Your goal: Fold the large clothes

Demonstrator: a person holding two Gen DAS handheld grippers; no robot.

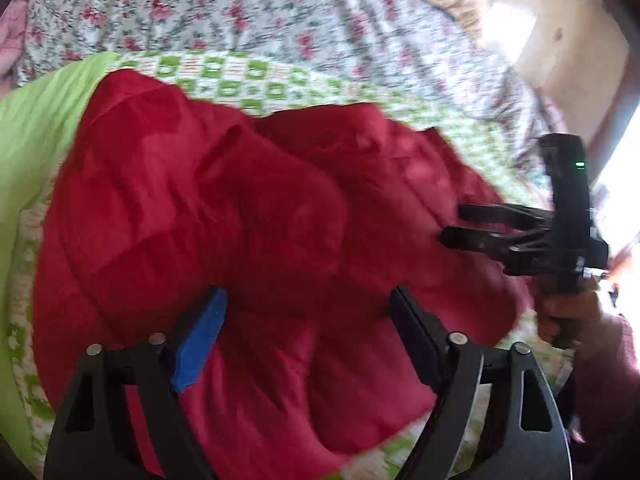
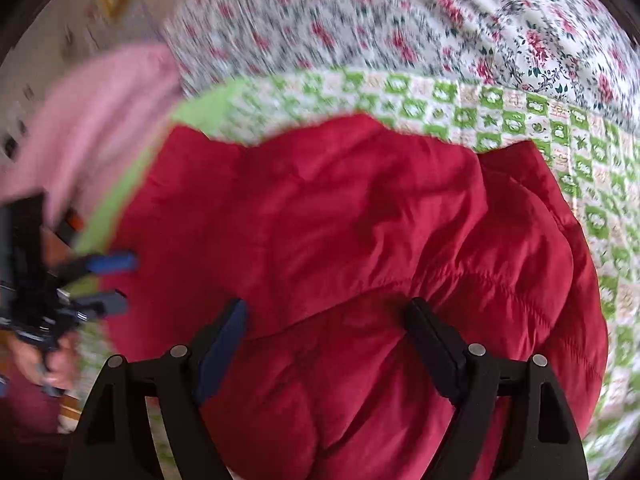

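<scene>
A: Where is your red jacket [image 1: 248, 216] now?

B: It lies crumpled on the green checked blanket [image 2: 520, 112], which is on the bed with the flowered sheet [image 1: 200, 4]. A pink cloth [image 2: 100, 112] is at the far left.

A: And your left tool [image 1: 308, 304]?

B: Its fingers are wide apart above the near part of the jacket, holding nothing.

A: Your right tool [image 2: 328, 316]?

B: Also spread apart, over the puffy near side of the jacket. From the left view it shows at the right edge [image 1: 460, 224], fingers parted.
</scene>
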